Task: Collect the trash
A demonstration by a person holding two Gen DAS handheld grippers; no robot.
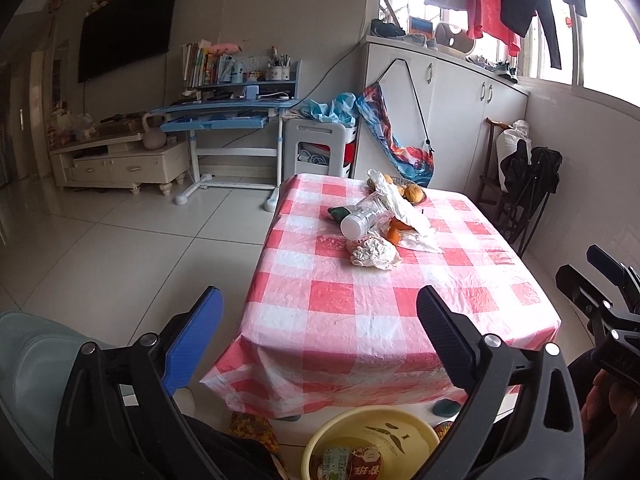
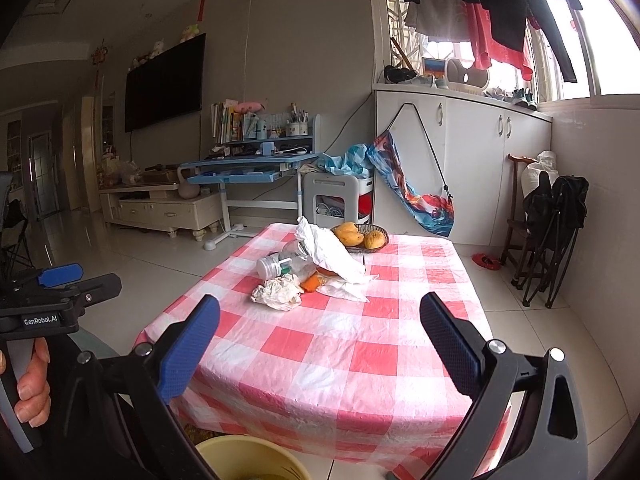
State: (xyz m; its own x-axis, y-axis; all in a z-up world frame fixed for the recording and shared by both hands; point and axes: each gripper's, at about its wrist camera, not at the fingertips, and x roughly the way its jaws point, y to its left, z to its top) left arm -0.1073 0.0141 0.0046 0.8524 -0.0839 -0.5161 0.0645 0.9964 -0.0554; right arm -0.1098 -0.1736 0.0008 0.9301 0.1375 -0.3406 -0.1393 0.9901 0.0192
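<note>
Blue-padded left tool (image 1: 320,320) and right tool (image 2: 320,328), both empty, wide open, angled down toward checked table (image 2: 320,352).

Lit by daylight from the window (image 1: 560,40) at two o'clock, blown out to white glare. Dim toward nine o'clock, floor (image 1: 120,240) faintly glossy. Soft shadow under the tabletop (image 2: 320,340) edge. Strong fisheye bending, black vignette at corners. Mostly sharp, slight softness at rims.

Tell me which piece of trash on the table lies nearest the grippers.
The crumpled white paper wad, at the pile's near edge. The clear bottle on its side, the orange peel and the white plastic bag all sit farther back.
</note>
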